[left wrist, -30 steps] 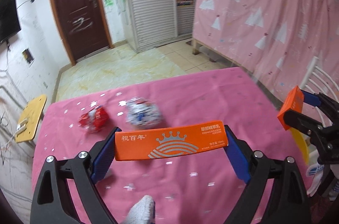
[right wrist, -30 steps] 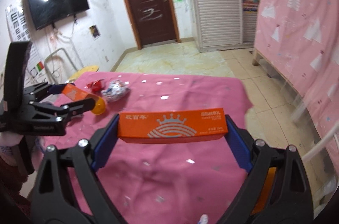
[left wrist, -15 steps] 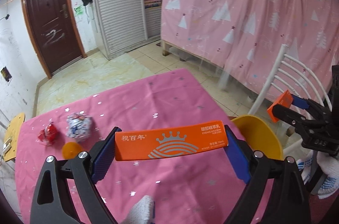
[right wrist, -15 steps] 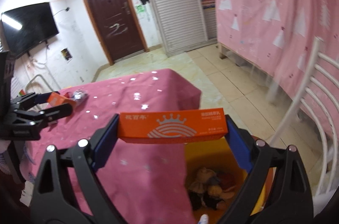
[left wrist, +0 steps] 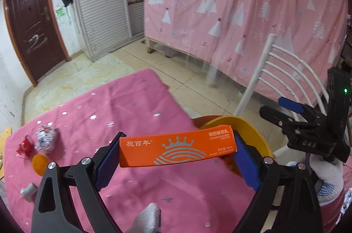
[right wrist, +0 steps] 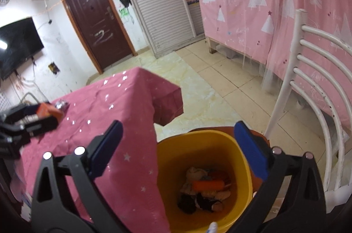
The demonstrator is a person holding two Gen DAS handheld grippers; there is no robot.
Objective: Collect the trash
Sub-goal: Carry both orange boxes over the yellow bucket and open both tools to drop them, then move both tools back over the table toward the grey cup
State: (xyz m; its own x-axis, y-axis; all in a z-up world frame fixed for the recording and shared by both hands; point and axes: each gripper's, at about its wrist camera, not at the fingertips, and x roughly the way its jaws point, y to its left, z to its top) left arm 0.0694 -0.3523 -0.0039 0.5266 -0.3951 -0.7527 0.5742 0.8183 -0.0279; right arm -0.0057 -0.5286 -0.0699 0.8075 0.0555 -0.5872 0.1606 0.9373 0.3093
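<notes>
My left gripper (left wrist: 177, 150) is shut on an orange carton (left wrist: 176, 149) and holds it over the pink table's right edge, next to the yellow bin (left wrist: 248, 131). My right gripper (right wrist: 177, 138) is open and empty above the yellow bin (right wrist: 220, 138). An orange carton (right wrist: 208, 184) lies inside on crumpled trash. On the table's left lie a silver wrapper ball (left wrist: 46, 137), a red wrapper (left wrist: 24, 145), an orange ball (left wrist: 39, 163) and a grey piece (left wrist: 28, 190). The right gripper also shows in the left wrist view (left wrist: 286, 109), the left gripper in the right wrist view (right wrist: 35, 118).
A white chair (right wrist: 319, 87) stands right of the bin. The pink table (left wrist: 132, 114) ends beside the bin. A pink curtain (left wrist: 242, 12) hangs behind, with tiled floor (right wrist: 209, 83), a brown door (right wrist: 96, 19) and a wall TV (right wrist: 17, 45) beyond.
The right gripper swung over the bin, opened and let its orange carton drop inside. The left gripper turned right toward the bin with its carton still held.
</notes>
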